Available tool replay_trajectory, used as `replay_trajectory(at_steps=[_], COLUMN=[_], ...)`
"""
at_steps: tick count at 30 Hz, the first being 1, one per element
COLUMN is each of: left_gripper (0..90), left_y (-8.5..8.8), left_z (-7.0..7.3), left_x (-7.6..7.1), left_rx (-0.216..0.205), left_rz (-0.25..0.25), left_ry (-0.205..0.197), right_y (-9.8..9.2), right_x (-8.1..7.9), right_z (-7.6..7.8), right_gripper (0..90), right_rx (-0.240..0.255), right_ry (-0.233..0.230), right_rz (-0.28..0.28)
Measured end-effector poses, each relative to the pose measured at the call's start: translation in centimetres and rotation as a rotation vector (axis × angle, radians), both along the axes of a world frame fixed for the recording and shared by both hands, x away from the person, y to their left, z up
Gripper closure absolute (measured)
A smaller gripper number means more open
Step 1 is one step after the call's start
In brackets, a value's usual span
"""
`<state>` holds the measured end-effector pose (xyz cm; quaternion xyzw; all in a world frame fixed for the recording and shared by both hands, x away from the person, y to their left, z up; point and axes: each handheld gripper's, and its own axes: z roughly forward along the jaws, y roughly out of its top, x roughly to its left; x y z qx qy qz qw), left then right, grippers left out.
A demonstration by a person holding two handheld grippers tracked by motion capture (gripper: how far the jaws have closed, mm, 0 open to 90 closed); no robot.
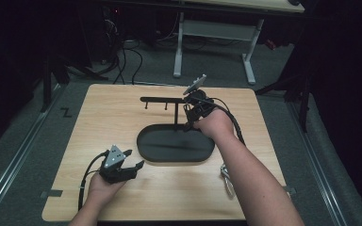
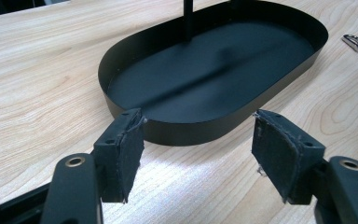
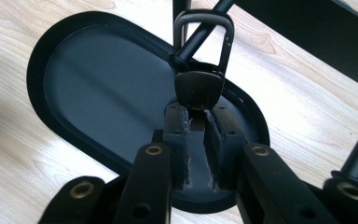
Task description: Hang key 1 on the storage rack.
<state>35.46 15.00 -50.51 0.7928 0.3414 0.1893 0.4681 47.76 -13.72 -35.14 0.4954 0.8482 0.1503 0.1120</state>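
Near the front left corner of the wooden table (image 1: 122, 117) the left gripper (image 1: 131, 165) rests low with its jaws spread wide and nothing between them, pointing at the near wall of the black oval tray (image 2: 279, 86) in the middle. A thin post rises from that tray to a crossbar with small hooks (image 1: 162, 100) toward the back edge. At the right end of the bar the right gripper (image 3: 196, 128) has its jaws pinched on a dark clip with a metal loop (image 3: 203, 60), and the loop sits around one of the stand's rods. My guess is it is being hung there. The hold looks slim, on the clip's bottom edge only, so a twist of the hand could let it slip into the tray, and a hard push might tip the light stand. A bunch of metal keys (image 1: 226, 176) lies near the front right edge. Around the table the room is dark, with grey carpet, cables and a white-legged desk (image 1: 217, 33) behind.
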Motion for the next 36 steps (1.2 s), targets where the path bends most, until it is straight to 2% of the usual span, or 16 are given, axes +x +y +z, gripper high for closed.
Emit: replay_trajectory(at_steps=[3,8,24,33,36], left_gripper=[34.4,34.4,34.4,34.5,34.5], left_y=[0.0,0.0,-0.3,-0.4,-0.4], left_z=[0.0,0.0,-0.2,-0.2,-0.2], left_x=[0.0,0.0,0.0,0.1,0.0], left_rx=[0.000,0.000,0.009,0.014,0.018], left_rz=[0.000,-0.002,-0.004,-0.004,-0.002], left_ry=[-0.001,-0.001,0.002,0.006,0.008], right_y=[0.0,-0.2,-1.6,-3.0,-3.8], right_x=[0.0,-0.2,-1.5,-3.5,-4.4], right_z=[0.2,0.5,-0.2,-0.2,-0.2], right_gripper=[76.6,75.4,68.2,65.1,65.1], right_rx=[0.016,0.014,0.032,0.046,0.066], right_ry=[-0.002,-0.003,0.017,0.010,0.001], right_rz=[-0.007,-0.001,-0.018,-0.007,-0.013])
